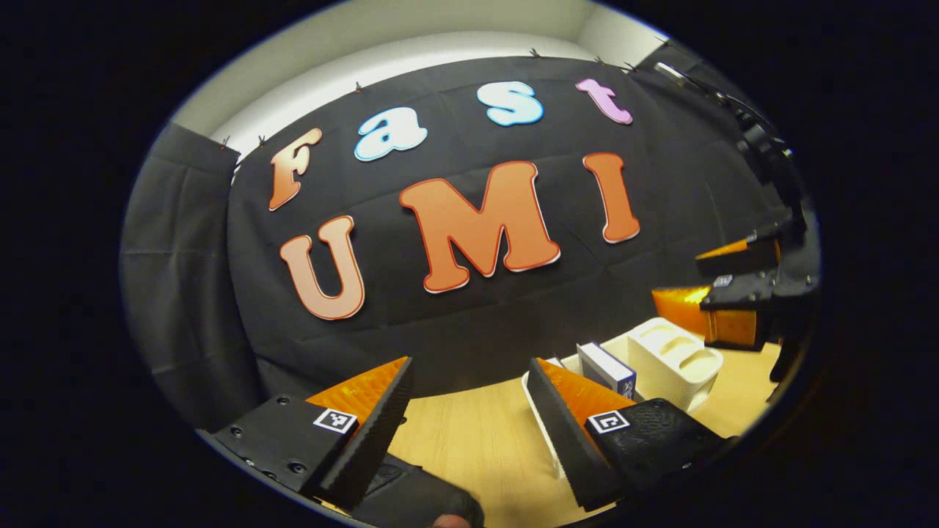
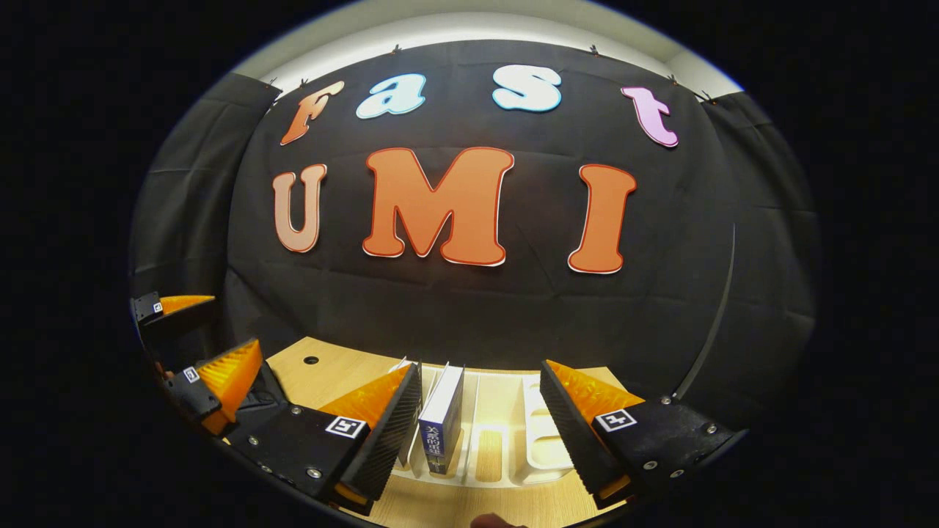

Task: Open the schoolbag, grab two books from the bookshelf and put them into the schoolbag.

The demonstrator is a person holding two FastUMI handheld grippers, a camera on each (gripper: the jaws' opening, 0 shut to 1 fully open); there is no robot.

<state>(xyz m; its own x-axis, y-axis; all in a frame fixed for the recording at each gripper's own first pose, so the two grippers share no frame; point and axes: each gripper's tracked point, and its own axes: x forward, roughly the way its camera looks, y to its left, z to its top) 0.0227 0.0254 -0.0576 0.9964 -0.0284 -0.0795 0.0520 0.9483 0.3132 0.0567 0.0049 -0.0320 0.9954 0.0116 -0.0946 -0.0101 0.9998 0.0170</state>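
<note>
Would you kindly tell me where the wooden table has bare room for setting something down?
Bare light wooden tabletop lies between the black cloth wall and the white plastic bookshelf. The rack itself is crowded with a blue-spined book, though its right-hand slots stand empty.

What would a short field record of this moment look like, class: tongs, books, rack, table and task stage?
left tongs: open, holding nothing, raised over the table
right tongs: open, holding nothing, facing the rack
book: upright in a slot of the rack, spine toward the right tongs
rack: white, with slots, standing on the table; the slots right of the book look free
table: pale wood
dark object: under the left tongs, too cropped to identify
task stage: no book gripped yet
</note>
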